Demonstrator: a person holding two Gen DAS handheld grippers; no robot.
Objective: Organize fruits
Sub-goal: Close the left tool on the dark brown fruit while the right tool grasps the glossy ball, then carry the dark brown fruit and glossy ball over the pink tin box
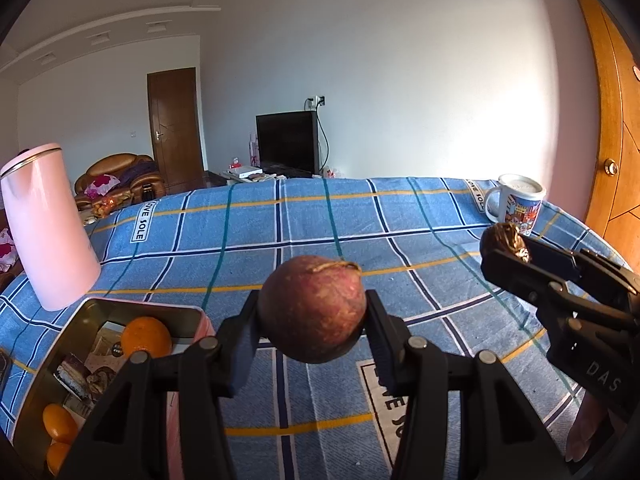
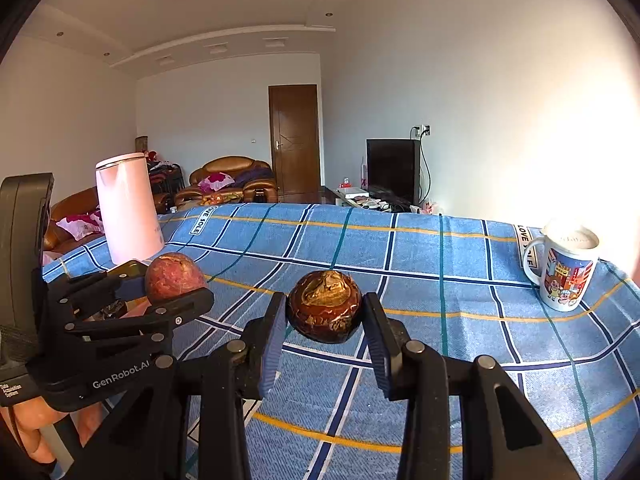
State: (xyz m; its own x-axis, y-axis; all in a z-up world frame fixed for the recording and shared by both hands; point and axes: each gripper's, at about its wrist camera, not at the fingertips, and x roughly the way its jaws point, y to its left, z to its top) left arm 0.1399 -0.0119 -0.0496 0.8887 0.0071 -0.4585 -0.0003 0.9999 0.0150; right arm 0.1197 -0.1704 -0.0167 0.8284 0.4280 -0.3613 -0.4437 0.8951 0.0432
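Left wrist view: round reddish-brown fruit (image 1: 312, 312) is clamped at frame centre by left claw (image 1: 313, 318); dark wrinkled glossy brown fruit (image 2: 325, 306) is gripped by right claw (image 2: 325, 316).

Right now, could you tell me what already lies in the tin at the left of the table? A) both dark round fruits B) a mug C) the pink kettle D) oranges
D: oranges lie in the tin, while the left gripper and right gripper each hold a dark fruit above the cloth.
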